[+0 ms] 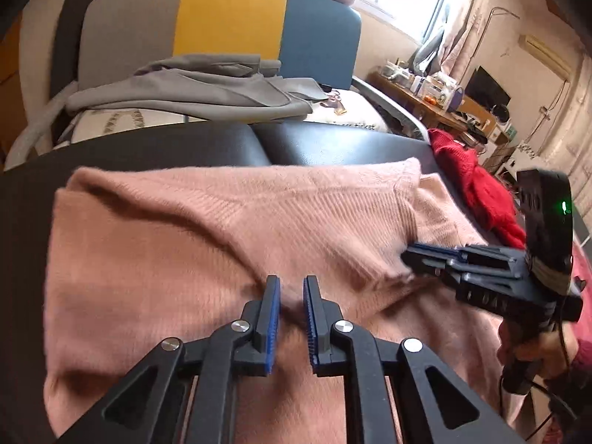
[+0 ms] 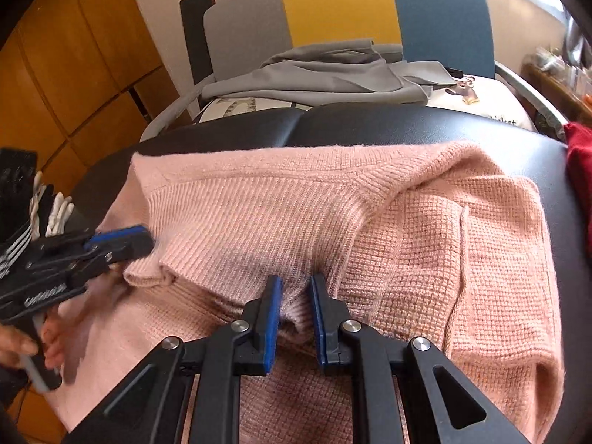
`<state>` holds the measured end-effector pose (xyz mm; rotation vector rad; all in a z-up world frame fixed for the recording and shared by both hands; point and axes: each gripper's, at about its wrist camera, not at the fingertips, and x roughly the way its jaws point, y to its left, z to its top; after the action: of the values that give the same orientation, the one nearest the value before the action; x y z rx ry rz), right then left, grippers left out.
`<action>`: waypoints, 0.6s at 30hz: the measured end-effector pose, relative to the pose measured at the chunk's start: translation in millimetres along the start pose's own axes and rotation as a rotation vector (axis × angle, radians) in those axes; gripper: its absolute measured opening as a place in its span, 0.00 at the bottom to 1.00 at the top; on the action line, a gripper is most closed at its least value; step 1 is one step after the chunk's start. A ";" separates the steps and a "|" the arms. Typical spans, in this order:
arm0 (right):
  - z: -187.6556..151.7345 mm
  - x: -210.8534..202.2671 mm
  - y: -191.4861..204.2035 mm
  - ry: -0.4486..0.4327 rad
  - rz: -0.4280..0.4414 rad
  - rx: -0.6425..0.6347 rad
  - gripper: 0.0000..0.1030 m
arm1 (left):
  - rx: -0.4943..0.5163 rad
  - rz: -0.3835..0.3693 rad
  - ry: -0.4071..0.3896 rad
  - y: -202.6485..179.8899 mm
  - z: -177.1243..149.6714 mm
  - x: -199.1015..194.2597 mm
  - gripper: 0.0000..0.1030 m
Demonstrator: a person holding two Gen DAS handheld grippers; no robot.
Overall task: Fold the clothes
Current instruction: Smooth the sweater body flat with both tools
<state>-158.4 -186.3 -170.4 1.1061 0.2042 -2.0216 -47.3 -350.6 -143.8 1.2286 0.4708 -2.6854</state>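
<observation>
1. Both grippers point steeply down at a pink sweater point(image 2: 370, 222) that lies spread over a black padded bench point(image 2: 407, 122). The left gripper point(image 1: 292, 288) has its blue pads drawn close with a ridge of pink knit pinched between them; the right gripper point(image 2: 296, 288) stands the same way, its narrow gap filled by a bunched fold of the sweater.
2. Each hand grasps its tool by the handle from below — the right hand point(image 1: 532, 351) shows at the edge of the left view, the left hand point(image 2: 26, 344) at the edge of the right view.
3. Only the left view shows a red garment point(image 1: 481, 192) heaped on the bench's far right, and a cluttered desk point(image 1: 444, 100) under a window. Only the right view shows wooden cupboards point(image 2: 74, 74) and a white glove point(image 2: 59, 211).
4. Both views show a grey garment point(image 2: 314, 74) on a chair behind the bench.
5. Sweater: fuzzy ribbed knit, one sleeve folded across the body, its cuff between the two grippers.
</observation>
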 end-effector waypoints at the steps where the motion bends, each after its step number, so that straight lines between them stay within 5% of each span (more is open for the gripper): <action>1: -0.5 -0.2 -0.2 -0.003 -0.002 0.007 0.15 | 0.003 0.007 0.006 -1.0 -3.8 -2.3 0.12; 11: 5.4 -10.7 17.8 0.019 -0.090 -0.016 0.21 | 0.048 0.131 0.023 -20.5 -54.0 -38.4 0.15; 13: 2.0 -23.4 25.7 -0.003 -0.100 -0.025 0.47 | 0.060 0.151 0.011 -24.6 -64.8 -47.0 0.15; 14: -1.9 -32.2 29.9 -0.026 -0.098 -0.029 0.71 | 0.066 0.160 0.005 -26.6 -70.2 -51.3 0.15; 18: -24.3 -63.7 42.9 -0.077 -0.100 -0.047 0.77 | 0.060 0.183 0.011 -30.4 -91.1 -61.1 0.15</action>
<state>-93.6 -166.5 -126.7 1.0042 0.2706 -2.1333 49.2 -290.4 -146.8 1.2373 0.2663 -2.5568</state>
